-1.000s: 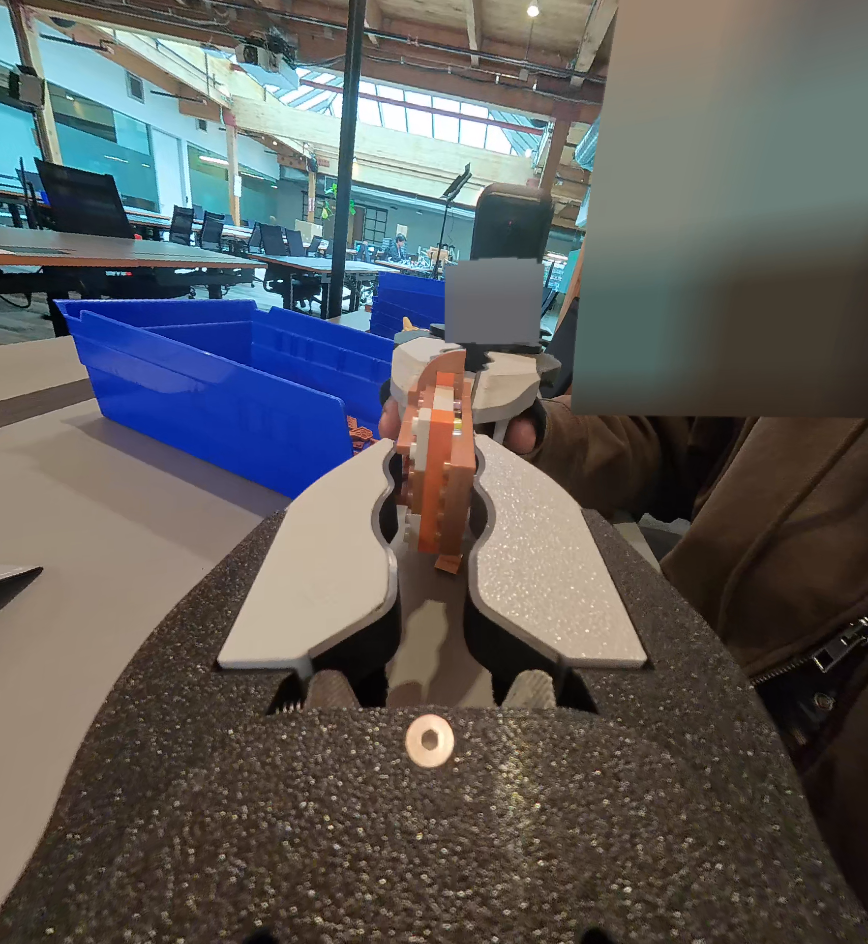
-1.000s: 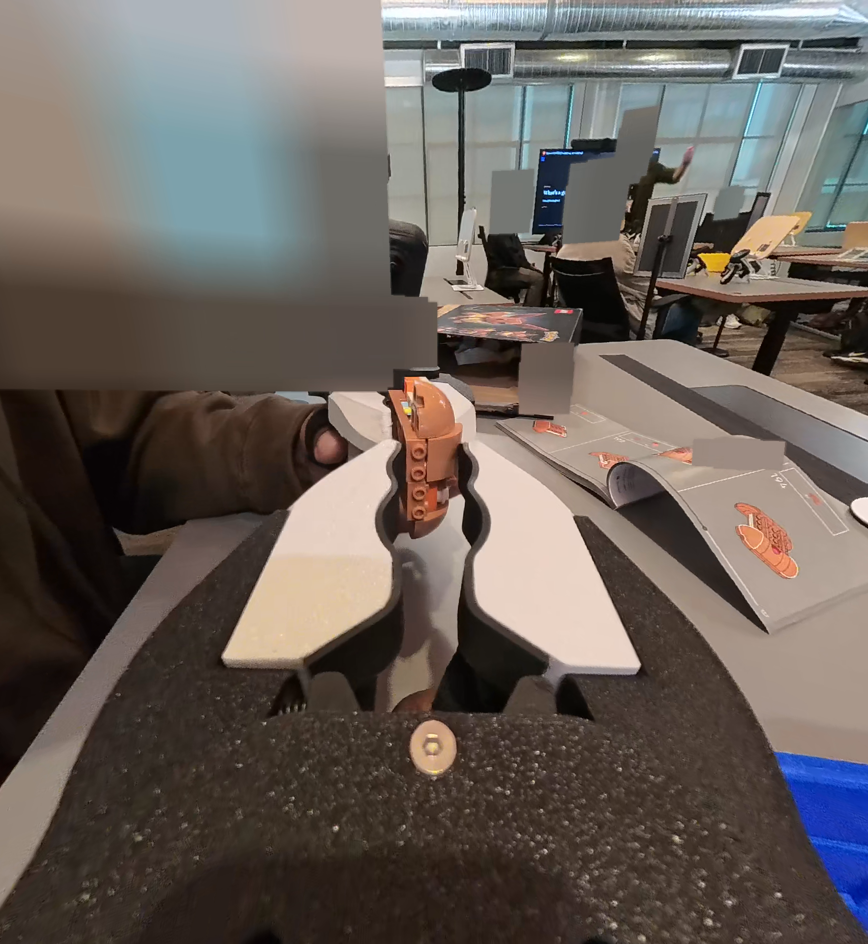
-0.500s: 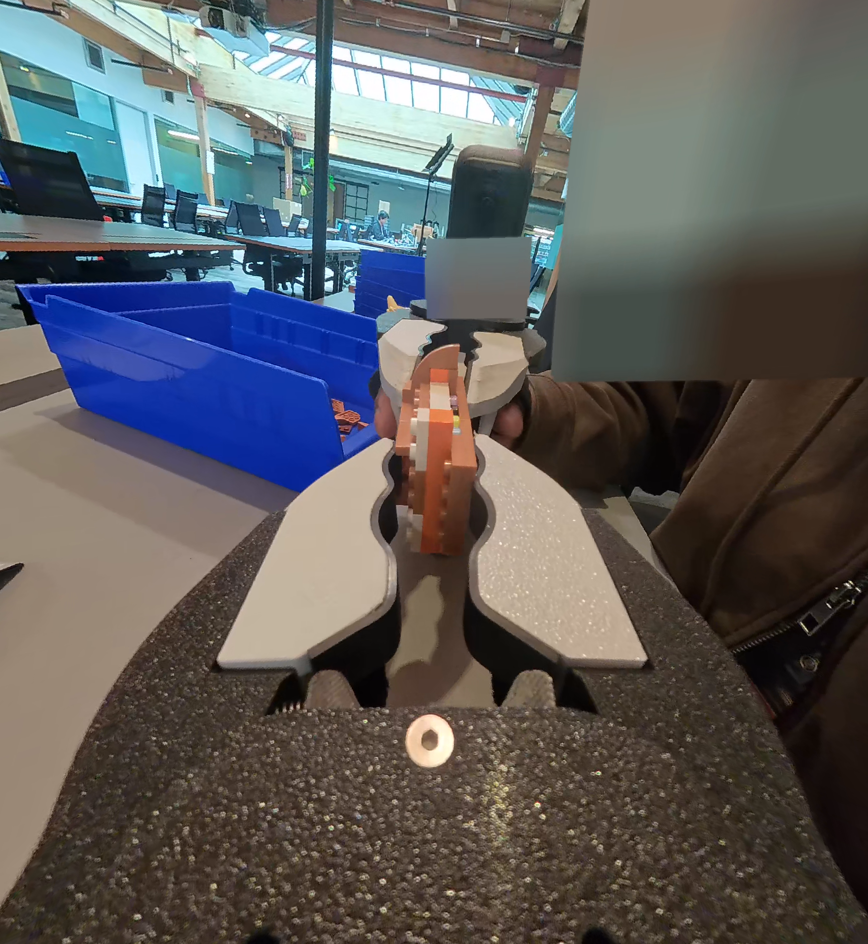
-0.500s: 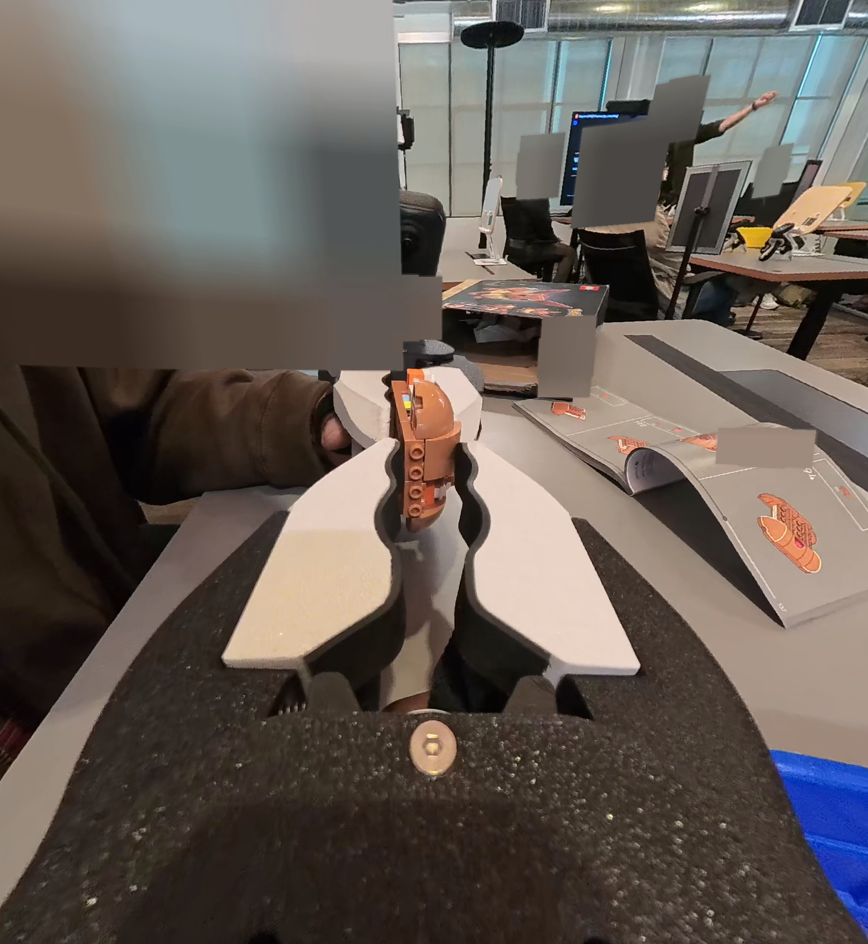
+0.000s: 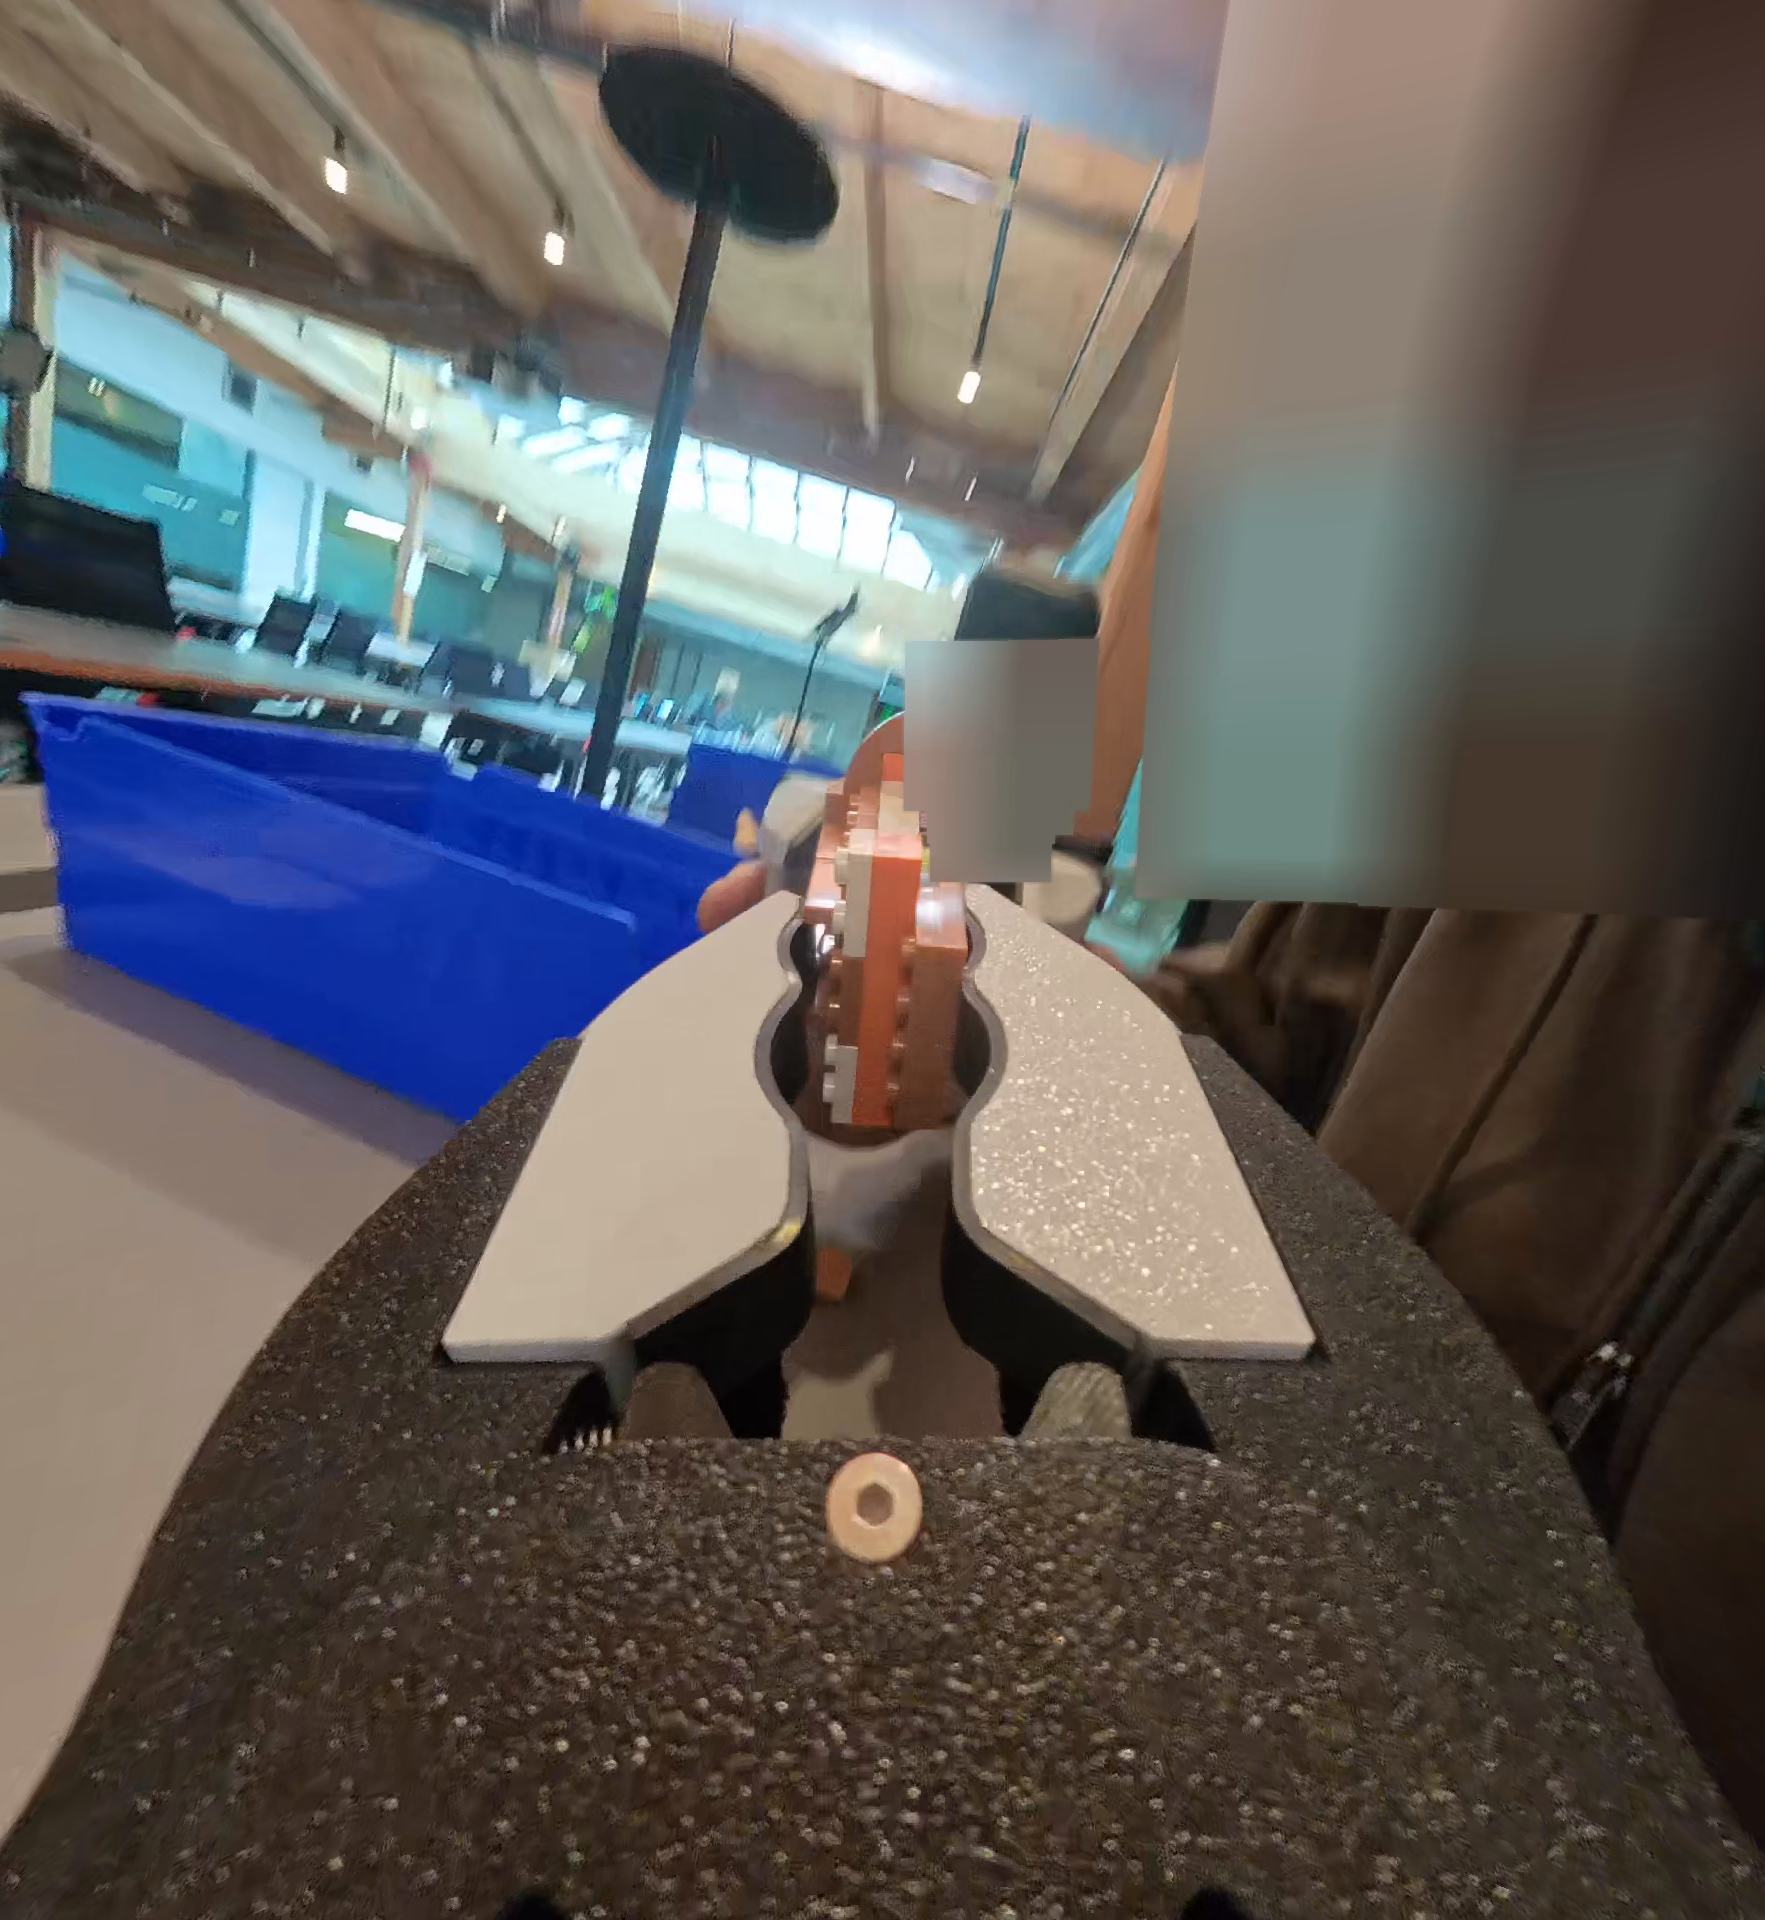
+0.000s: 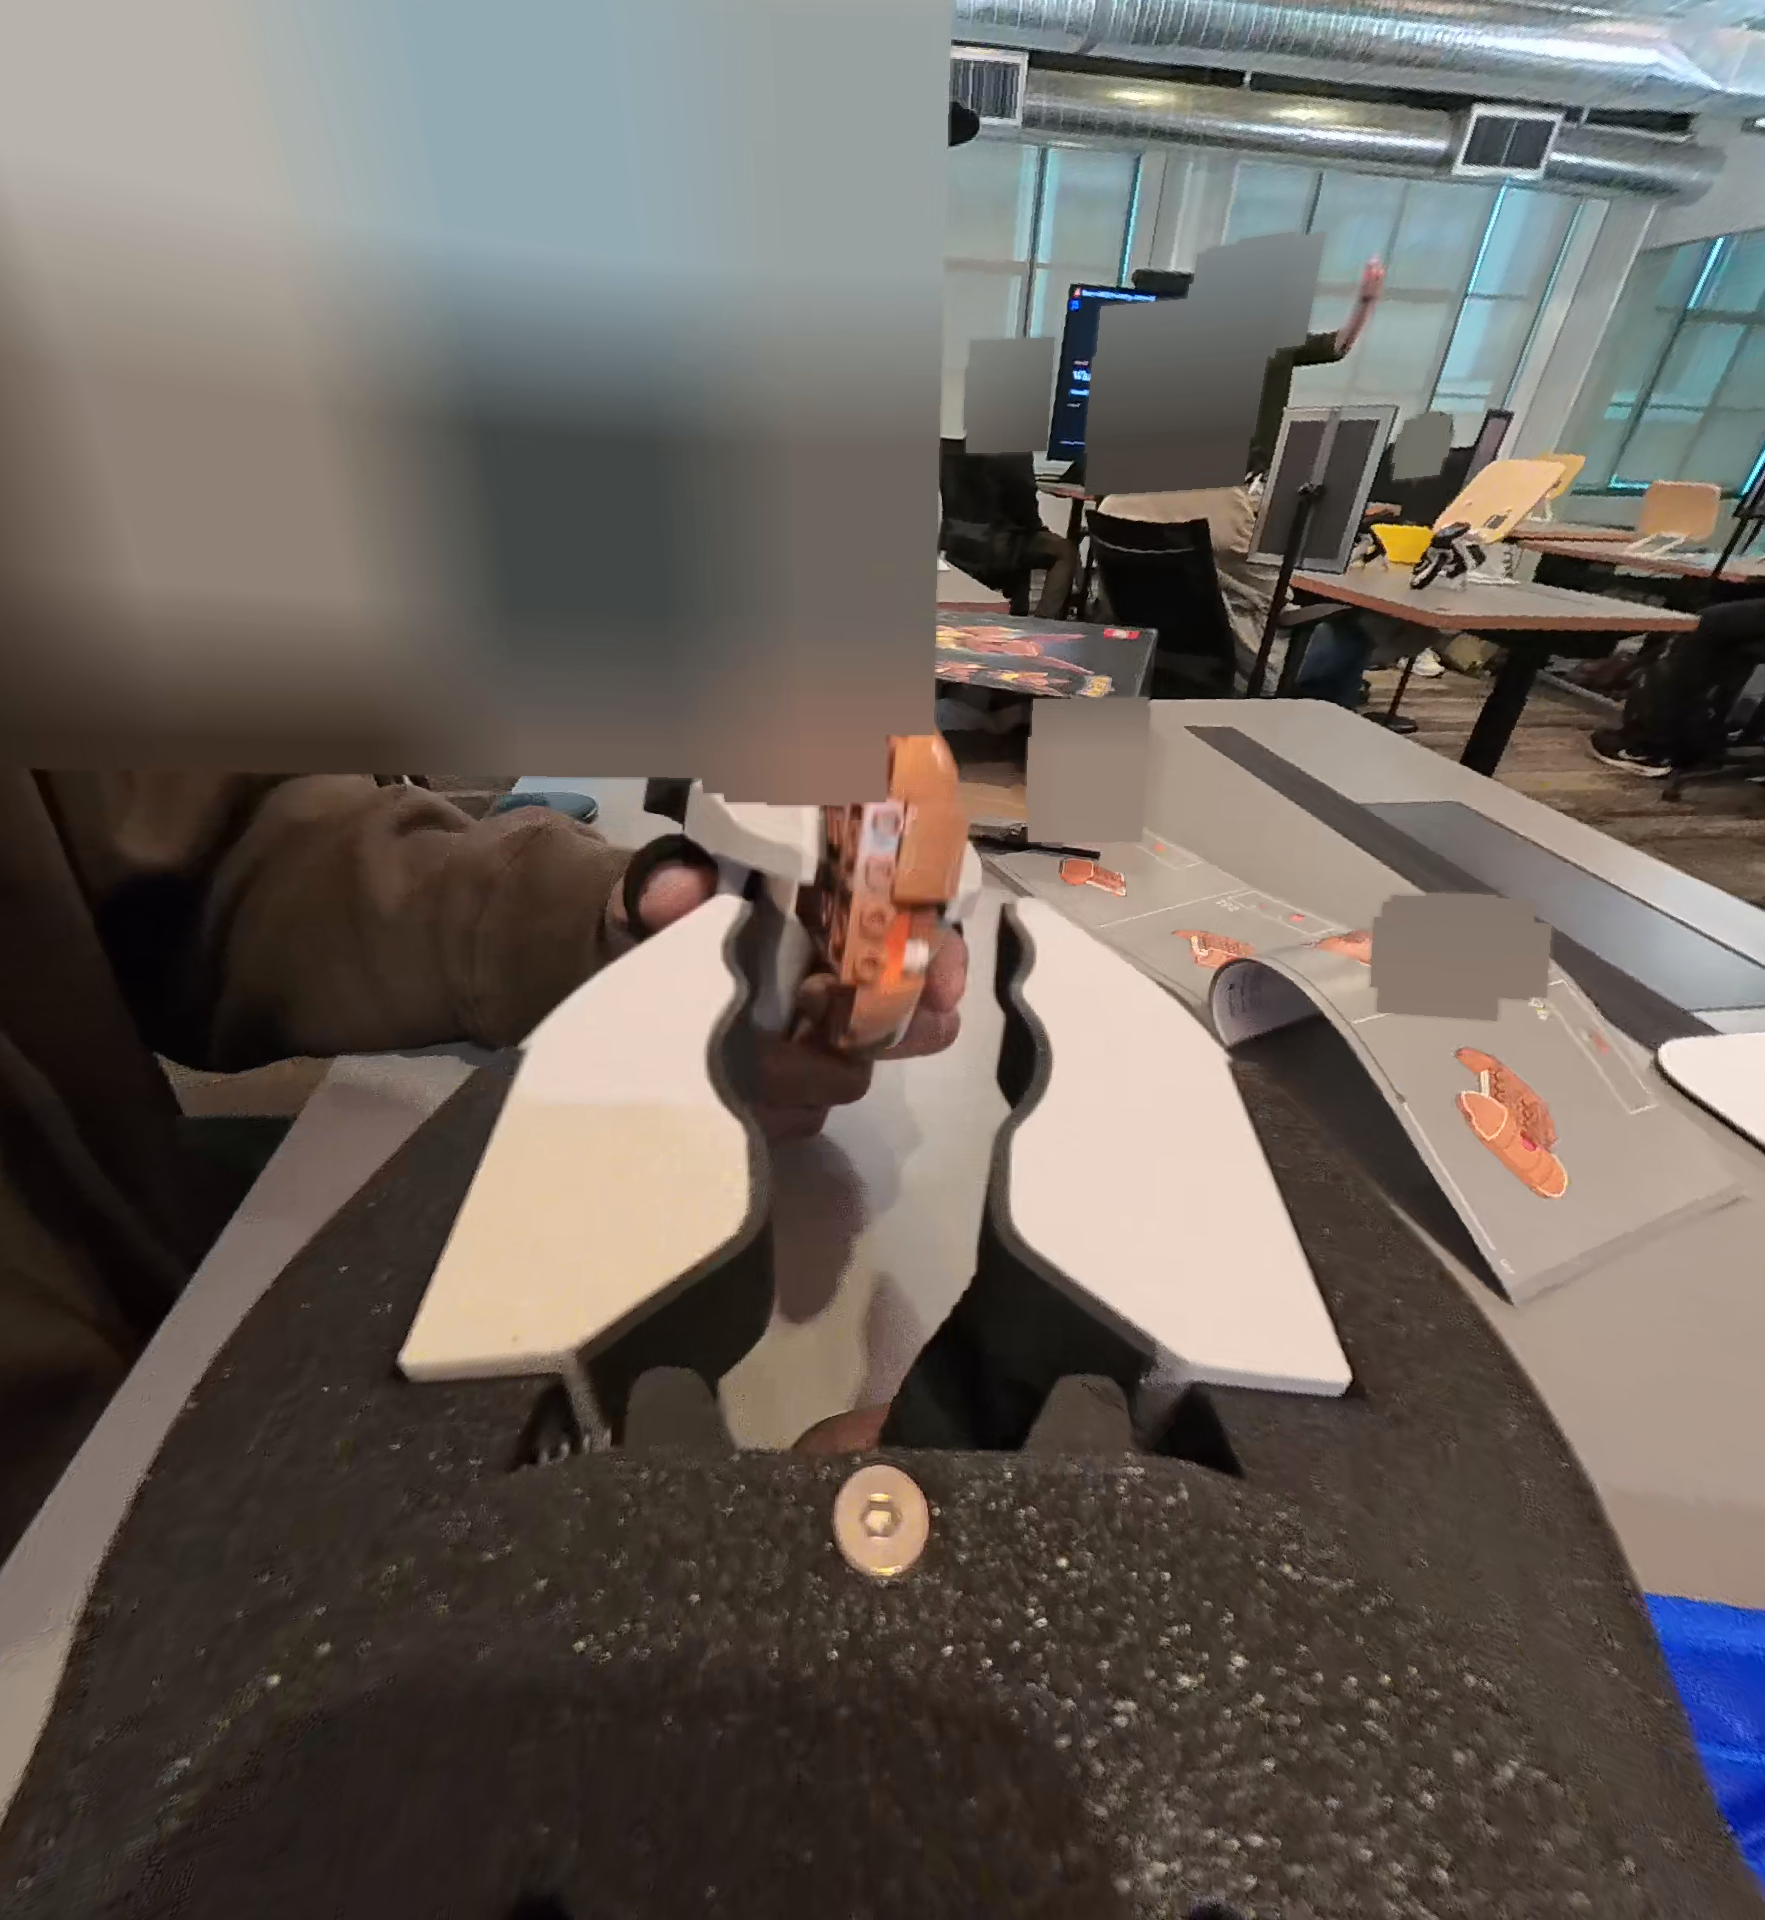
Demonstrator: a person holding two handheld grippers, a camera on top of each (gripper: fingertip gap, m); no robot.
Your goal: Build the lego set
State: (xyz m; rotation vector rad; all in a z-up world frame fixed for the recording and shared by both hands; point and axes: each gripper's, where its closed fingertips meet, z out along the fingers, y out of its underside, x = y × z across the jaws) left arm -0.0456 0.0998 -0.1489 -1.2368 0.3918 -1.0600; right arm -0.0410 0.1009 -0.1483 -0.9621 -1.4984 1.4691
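Observation:
The Lego assembly (image 5: 883, 997), a brown, orange and white brick build, stands upright between the jaws of my left gripper (image 5: 883, 914), which is shut on it. In the right wrist view the same assembly (image 6: 899, 894) is held up by the left gripper's white fingers (image 6: 753, 842), with a hand behind it. My right gripper (image 6: 873, 914) is open, its two fingers standing on either side of the assembly without touching it. The left wrist view is motion-blurred and angled up, and a mosaic patch hides most of the right gripper there.
A blue bin (image 5: 338, 894) stands on the grey table (image 5: 78, 1195) to the left; its corner shows in the right wrist view (image 6: 1751, 1766). An open instruction booklet (image 6: 1429, 1091) lies to the right, a Lego box (image 6: 1044, 655) behind it. The person's brown sleeve (image 6: 390, 914) is close. Less than 4 cm separates the two grippers' tips.
My right gripper has opened and let go of the assembly. My left gripper keeps its hold and has tilted upward, with the assembly now deeper between its fingers.

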